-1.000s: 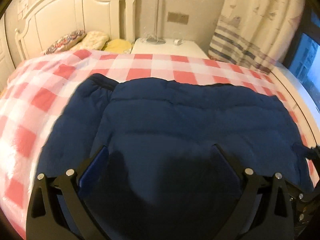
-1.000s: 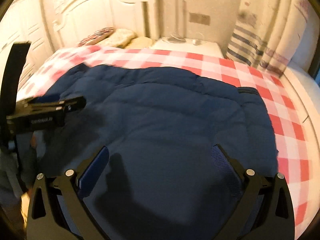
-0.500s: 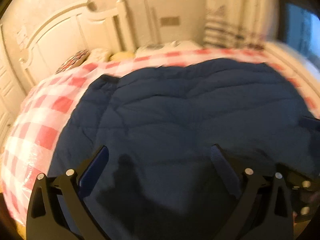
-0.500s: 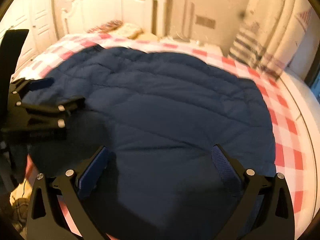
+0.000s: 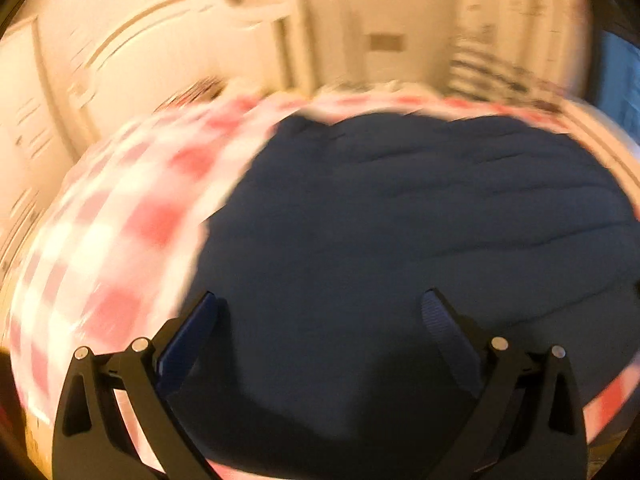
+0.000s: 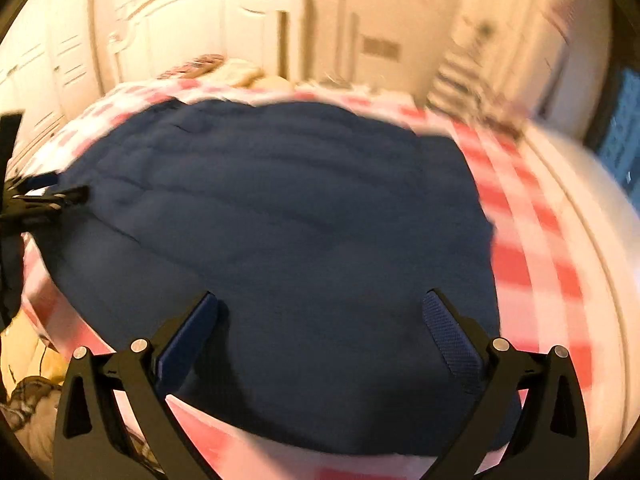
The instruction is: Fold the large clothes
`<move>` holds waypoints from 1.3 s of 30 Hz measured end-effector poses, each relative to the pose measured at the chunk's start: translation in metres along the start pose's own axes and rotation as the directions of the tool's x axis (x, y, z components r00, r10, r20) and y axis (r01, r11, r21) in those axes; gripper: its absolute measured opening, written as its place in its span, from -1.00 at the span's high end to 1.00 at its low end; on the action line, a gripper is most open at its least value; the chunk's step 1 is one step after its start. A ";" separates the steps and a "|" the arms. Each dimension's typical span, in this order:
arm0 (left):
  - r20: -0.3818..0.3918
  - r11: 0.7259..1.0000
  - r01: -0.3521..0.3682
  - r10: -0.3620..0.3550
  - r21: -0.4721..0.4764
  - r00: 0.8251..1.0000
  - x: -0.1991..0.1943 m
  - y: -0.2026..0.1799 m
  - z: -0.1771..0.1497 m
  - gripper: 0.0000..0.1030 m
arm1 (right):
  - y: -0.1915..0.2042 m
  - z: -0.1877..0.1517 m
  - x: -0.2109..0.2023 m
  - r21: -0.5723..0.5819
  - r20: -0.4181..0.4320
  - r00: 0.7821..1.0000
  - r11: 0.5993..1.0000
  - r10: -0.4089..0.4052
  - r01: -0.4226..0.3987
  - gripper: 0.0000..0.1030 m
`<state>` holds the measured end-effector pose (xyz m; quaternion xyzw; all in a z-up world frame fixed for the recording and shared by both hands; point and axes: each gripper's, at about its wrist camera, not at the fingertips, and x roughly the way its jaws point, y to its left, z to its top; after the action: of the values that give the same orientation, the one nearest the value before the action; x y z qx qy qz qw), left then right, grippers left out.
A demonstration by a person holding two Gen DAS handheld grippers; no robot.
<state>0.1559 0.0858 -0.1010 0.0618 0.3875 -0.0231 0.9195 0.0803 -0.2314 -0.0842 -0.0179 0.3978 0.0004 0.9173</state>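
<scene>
A large navy quilted jacket lies spread flat on the red and white checked bedspread. My left gripper hovers open above the jacket's near left part, nothing between its fingers. In the right wrist view the same jacket fills the middle, and my right gripper hangs open over its near edge, holding nothing. The left gripper also shows at the far left of that view, by the jacket's left edge. Both views are blurred by motion.
A white headboard and pillows stand at the far end of the bed. A striped curtain hangs at the right, a window beside it. Clutter on the floor shows at the lower left.
Both grippers have pulled back toward the near edge of the bed and stay open. The jacket looks smaller and farther, with more bedspread showing around it.
</scene>
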 end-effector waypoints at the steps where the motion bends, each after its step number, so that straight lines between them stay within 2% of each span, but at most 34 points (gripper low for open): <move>1: 0.000 0.998 0.050 -0.050 -0.030 0.999 0.004 0.015 -0.007 -0.96 | -0.009 -0.007 0.002 0.042 0.011 0.999 0.998 0.047 -0.047 -0.91; 3: 0.009 0.997 0.069 -0.069 -0.041 0.998 0.004 0.025 -0.013 -0.96 | -0.017 -0.014 0.004 0.069 0.031 0.996 0.994 0.085 -0.087 -0.91; 6: -0.001 0.997 0.056 -0.056 -0.047 0.998 0.001 0.025 -0.012 -0.96 | -0.012 -0.006 -0.002 0.064 0.003 0.999 0.997 0.039 -0.039 -0.90; 8: 0.011 0.997 0.032 -0.031 -0.064 0.999 -0.006 0.027 -0.010 -0.96 | -0.011 -0.004 -0.012 0.063 0.028 1.000 0.998 -0.004 0.003 -0.90; 10: 0.020 0.997 0.021 -0.019 -0.072 1.000 -0.009 0.032 -0.015 -0.96 | -0.015 -0.010 -0.020 0.073 0.047 0.999 0.997 -0.009 0.006 -0.90; 12: 0.003 0.993 0.067 -0.068 -0.097 0.998 -0.001 0.039 -0.022 -0.96 | -0.020 -0.021 -0.013 0.081 0.022 1.000 0.997 0.000 -0.002 -0.91; 14: 0.003 0.988 0.096 -0.097 -0.121 0.995 0.001 0.043 -0.026 -0.96 | -0.025 -0.033 -0.008 0.090 0.037 0.999 0.995 0.033 -0.036 -0.91; 17: 0.003 0.994 0.057 -0.057 -0.088 0.998 0.001 0.036 -0.024 -0.96 | -0.020 -0.027 -0.007 0.091 0.009 1.000 0.996 0.002 -0.003 -0.90; 19: 0.005 0.996 0.040 -0.040 -0.079 0.999 0.001 0.034 -0.024 -0.96 | -0.008 -0.017 -0.017 0.078 0.001 0.997 0.994 -0.073 0.072 -0.90; 22: 0.009 0.995 0.043 -0.042 -0.088 0.999 0.001 0.035 -0.025 -0.96 | 0.027 -0.001 -0.034 0.000 0.082 0.996 1.000 -0.021 0.021 -0.90; 25: 0.012 0.996 0.039 -0.038 -0.084 0.999 0.001 0.034 -0.026 -0.96 | 0.071 0.004 -0.018 -0.118 0.047 0.999 0.993 0.022 -0.016 -0.90; 27: 0.015 0.996 0.044 -0.043 -0.084 0.999 0.000 0.034 -0.027 -0.96 | 0.088 0.000 0.000 -0.149 0.008 1.000 0.989 0.023 -0.021 -0.91; 28: 0.017 0.996 0.045 -0.043 -0.082 0.999 0.000 0.034 -0.026 -0.96 | 0.092 -0.003 0.006 -0.159 0.024 1.000 0.987 0.006 -0.002 -0.91; 32: 0.023 0.995 0.055 -0.054 -0.084 0.998 -0.001 0.034 -0.027 -0.96 | 0.083 -0.002 0.008 -0.155 0.006 0.999 0.987 0.044 -0.043 -0.90; 34: 0.023 0.994 0.061 -0.059 -0.086 0.998 0.000 0.035 -0.028 -0.96 | 0.073 0.001 -0.001 -0.156 0.013 1.000 0.988 0.013 -0.011 -0.90; 39: 0.029 0.993 0.072 -0.069 -0.092 0.997 0.000 0.036 -0.029 -0.96 | 0.007 -0.011 -0.006 0.062 0.049 0.997 0.997 -0.053 0.050 -0.90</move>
<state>0.1385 0.1252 -0.1179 0.0051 0.3781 -0.0383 0.9249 0.0683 -0.2248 -0.0871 -0.0003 0.3738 -0.0348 0.9268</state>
